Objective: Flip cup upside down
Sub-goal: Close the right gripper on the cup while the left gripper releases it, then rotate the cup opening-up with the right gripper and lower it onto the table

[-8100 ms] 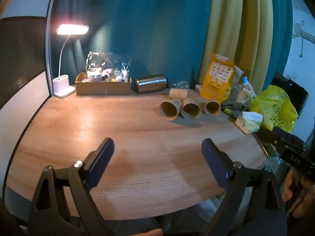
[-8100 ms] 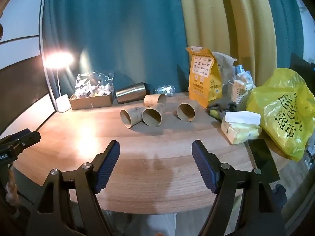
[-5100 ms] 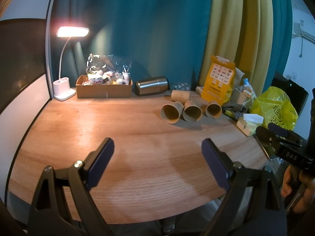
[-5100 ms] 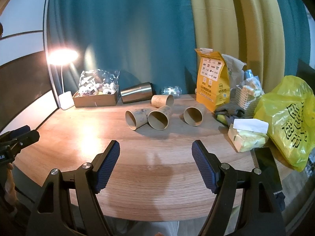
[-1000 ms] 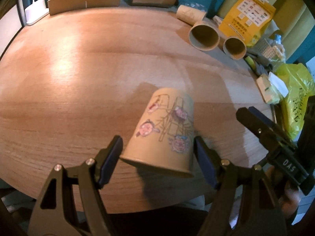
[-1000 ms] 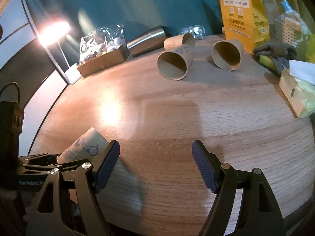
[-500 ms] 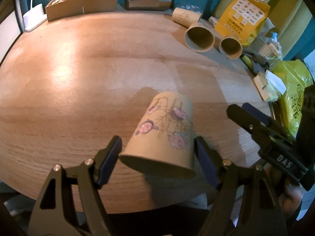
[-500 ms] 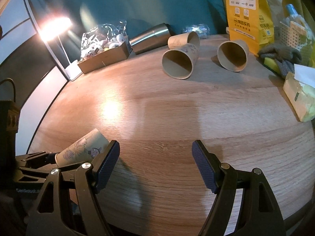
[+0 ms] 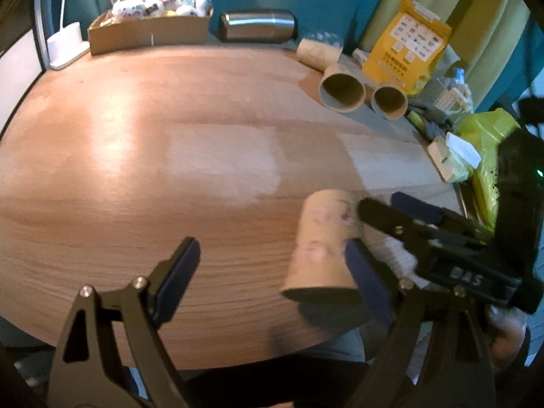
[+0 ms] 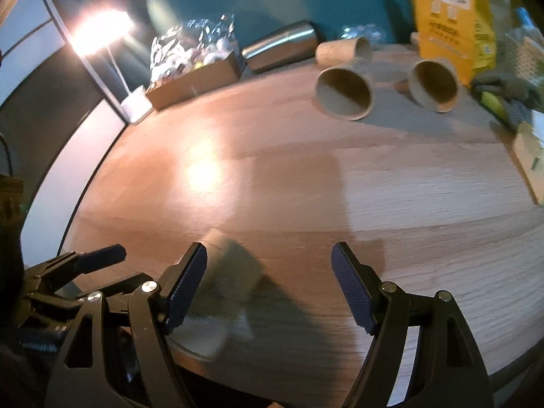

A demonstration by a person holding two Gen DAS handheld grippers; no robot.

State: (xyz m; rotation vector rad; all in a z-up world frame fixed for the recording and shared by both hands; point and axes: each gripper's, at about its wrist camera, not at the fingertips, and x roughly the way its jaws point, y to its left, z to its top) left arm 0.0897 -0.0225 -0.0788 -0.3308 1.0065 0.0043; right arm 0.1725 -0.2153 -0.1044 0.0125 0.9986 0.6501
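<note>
A tan paper cup with a pink flower print is near the round wooden table's front edge, bottom up and tilted, blurred. It shows in the right wrist view too. My left gripper is open, its right finger beside the cup. My right gripper is open, its left finger at the cup; it also shows in the left wrist view. Whether the cup rests on the table I cannot tell.
Three more paper cups lie on their sides at the back right. A steel tumbler, a cardboard box of snacks and a lamp base line the back. A yellow pouch, tissues and a yellow bag crowd the right edge.
My left gripper has let go of the cup and opened wide. The cup now sits to the right of the left jaws, and my right gripper has come up against it.
</note>
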